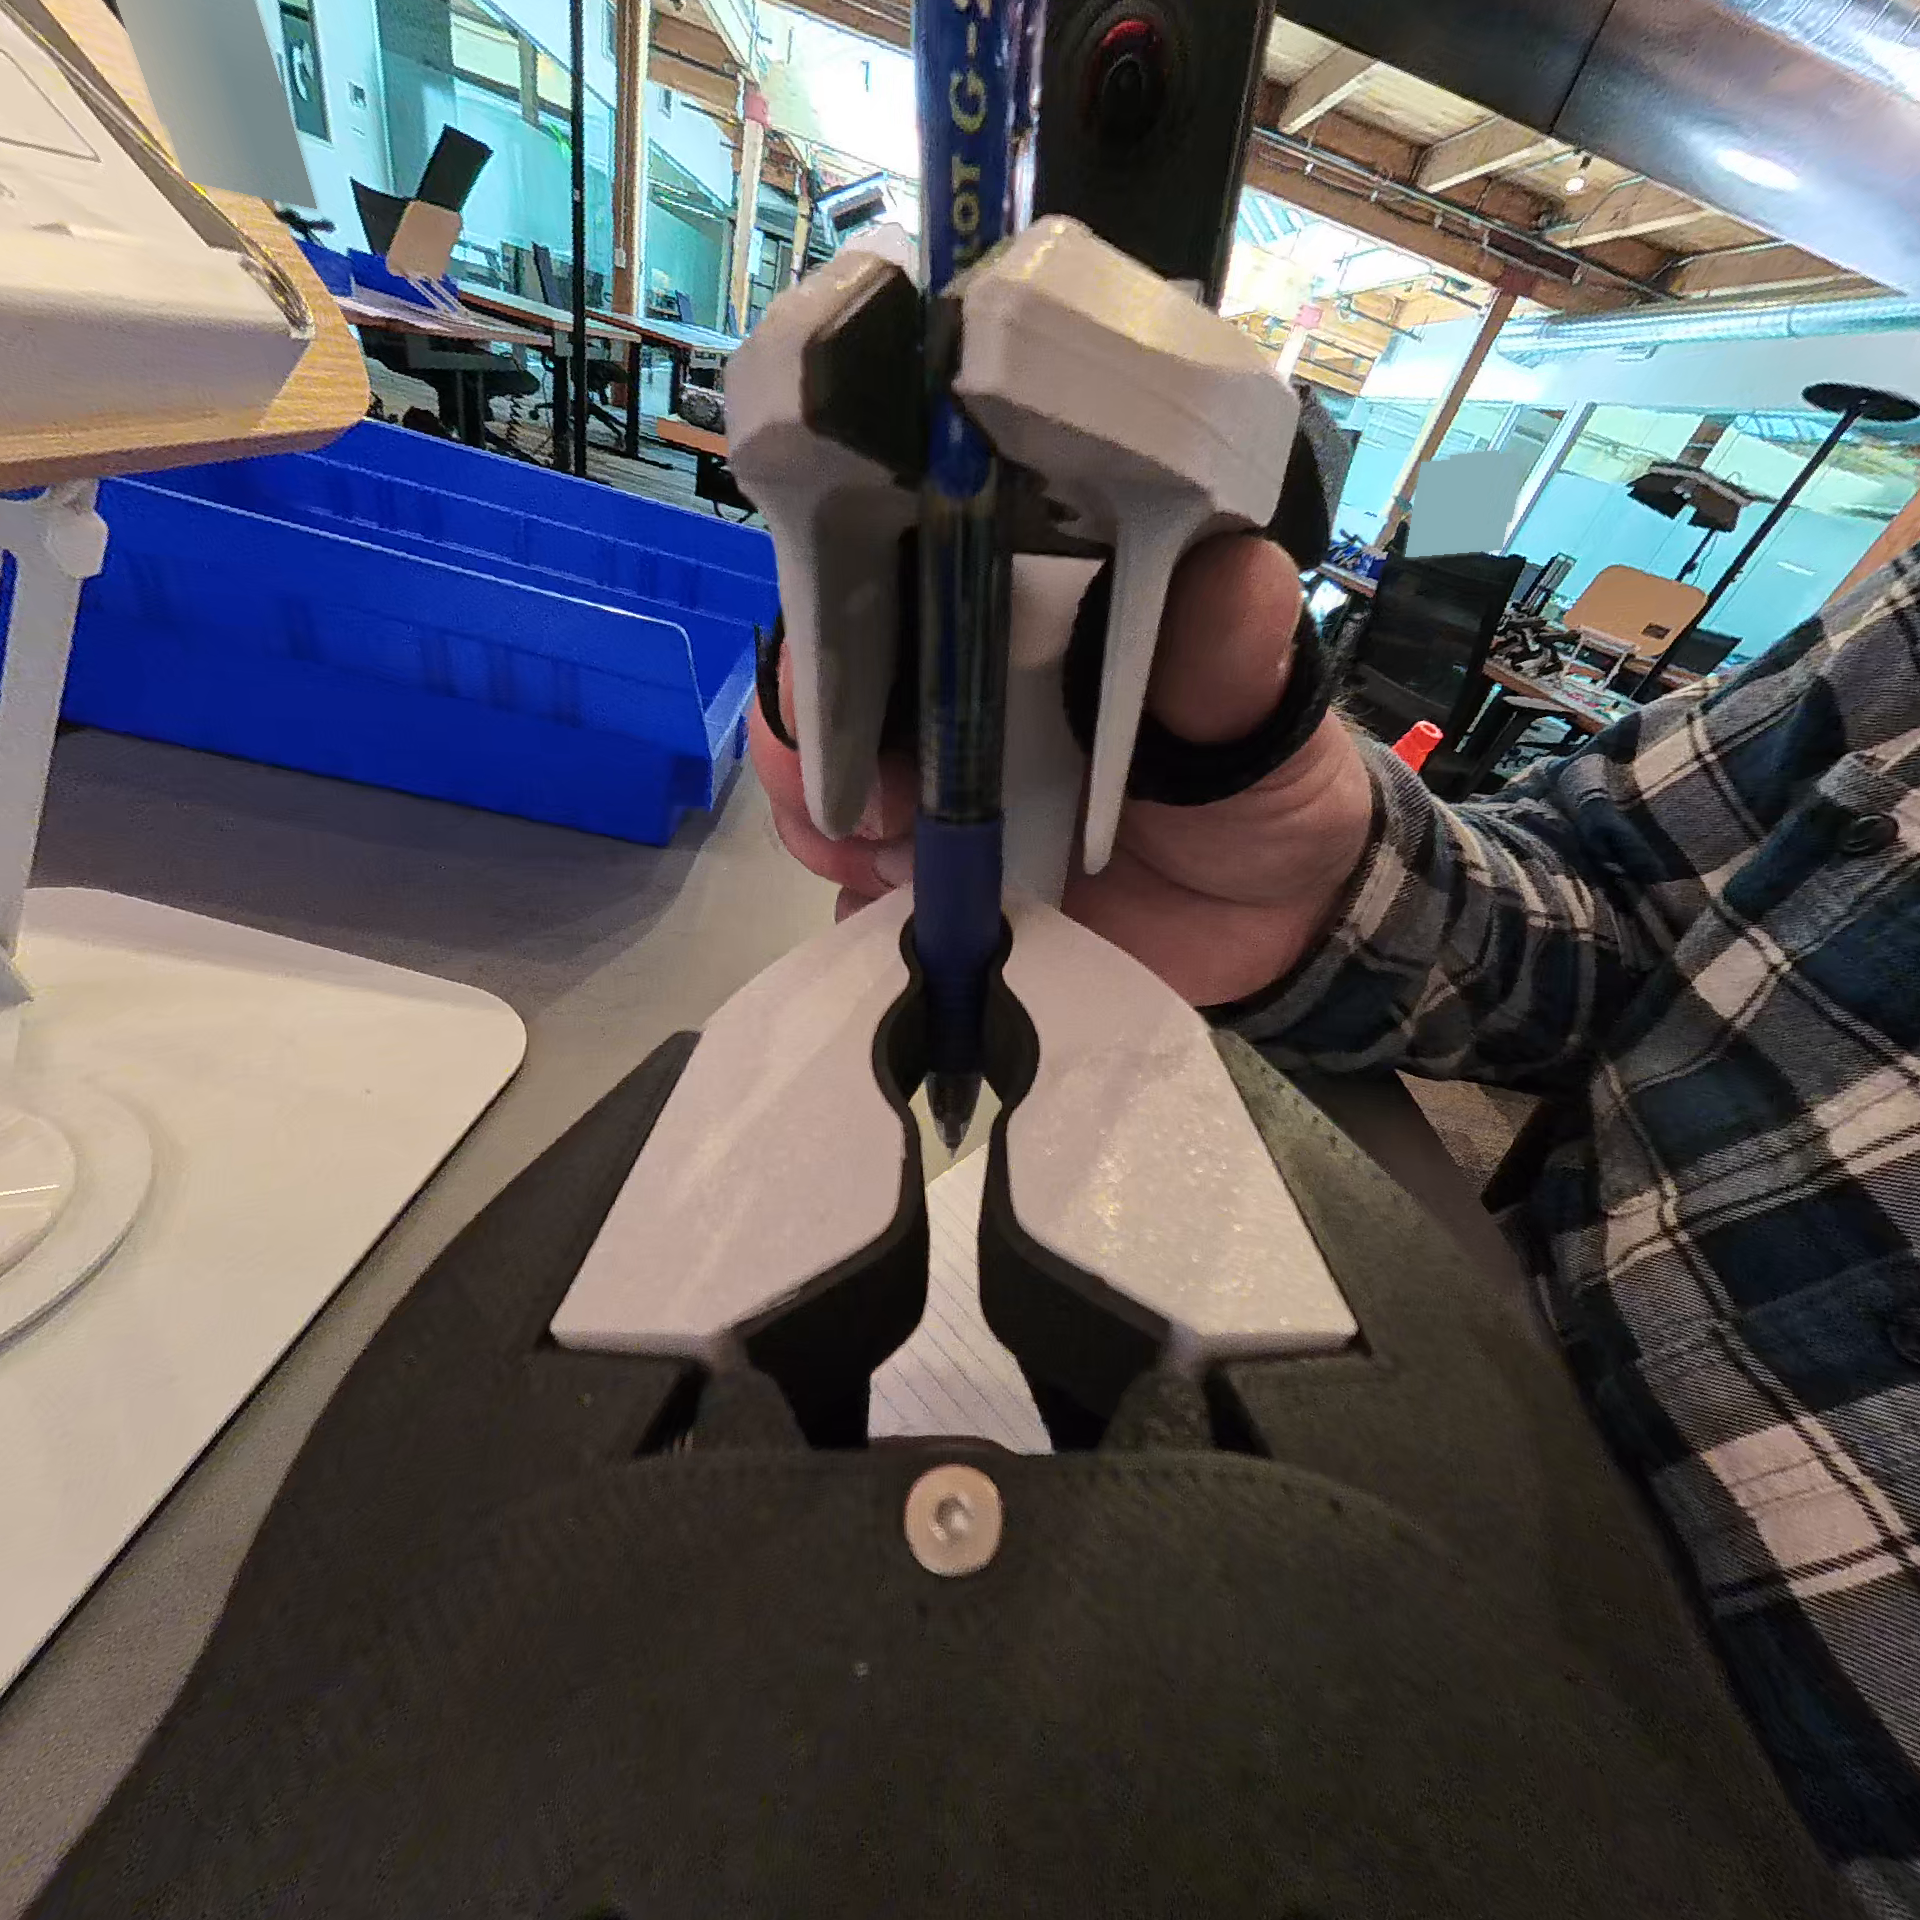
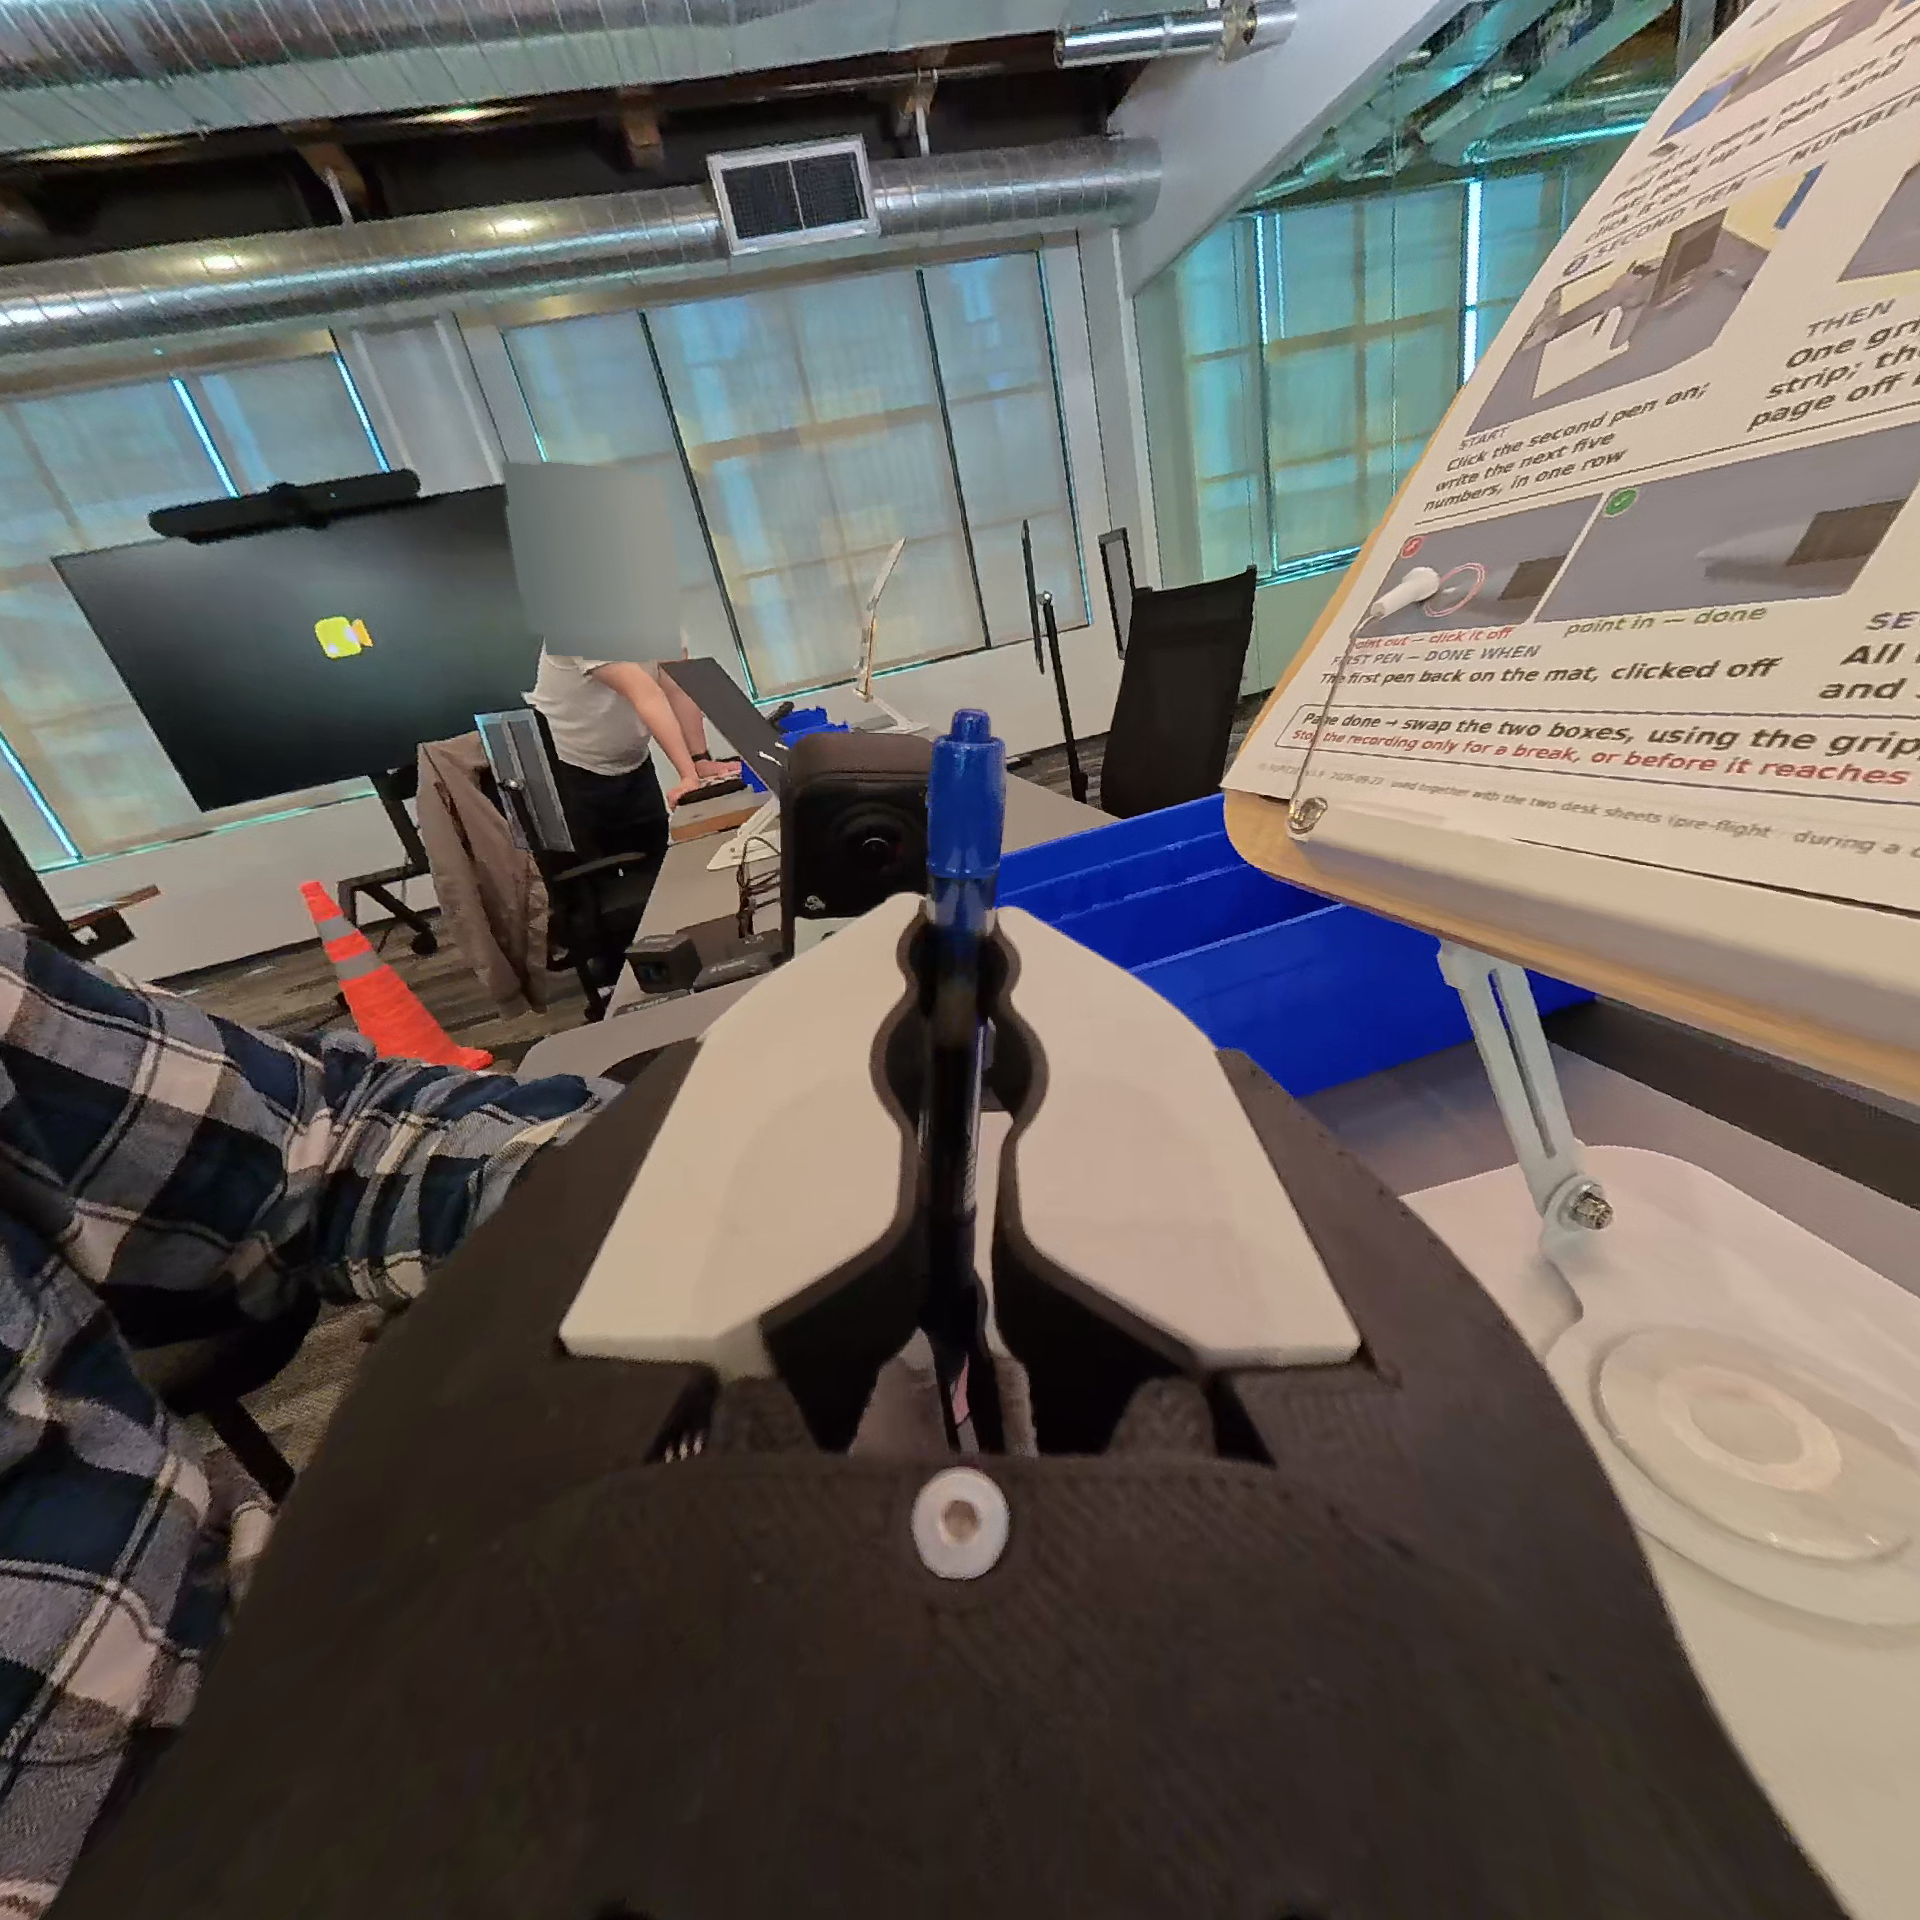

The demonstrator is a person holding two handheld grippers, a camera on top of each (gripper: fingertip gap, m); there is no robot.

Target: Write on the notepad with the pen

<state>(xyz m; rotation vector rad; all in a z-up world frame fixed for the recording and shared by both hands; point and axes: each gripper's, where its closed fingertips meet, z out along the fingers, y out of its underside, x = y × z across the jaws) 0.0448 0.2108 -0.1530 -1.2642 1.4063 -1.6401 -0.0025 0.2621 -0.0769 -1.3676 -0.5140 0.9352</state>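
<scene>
Fingers: both of my grippers were clamped on one blue pen (image 1: 956,727). My left gripper (image 1: 956,977) pinched the rubbery dark-blue grip near the tip; my right gripper (image 2: 956,961) pinched the barrel just below the blue clicker.
Finger make: white plastic shells with a faint sparkle over wavy black pads (image 1: 1023,1023), on coarse black printed bodies, each with one round rivet.
Pen: upright, a clear barrel with printed lettering and a tapered metal point, which hung at 6 o'clock of my left fingertips.
Notepad: lined white paper (image 1: 951,1340) showed only through the slot between my left fingers, below the point; I could not tell if the point touched it.
Bins: one glossy blue plastic bin (image 1: 416,623) with dividers, at 10 o'clock in the left view.
Stand: one wooden board carrying a printed instruction sheet (image 2: 1621,582), on a white rounded base (image 1: 208,1195).
Sleeve: plaid flannel (image 1: 1662,987), at 3 o'clock.
</scene>
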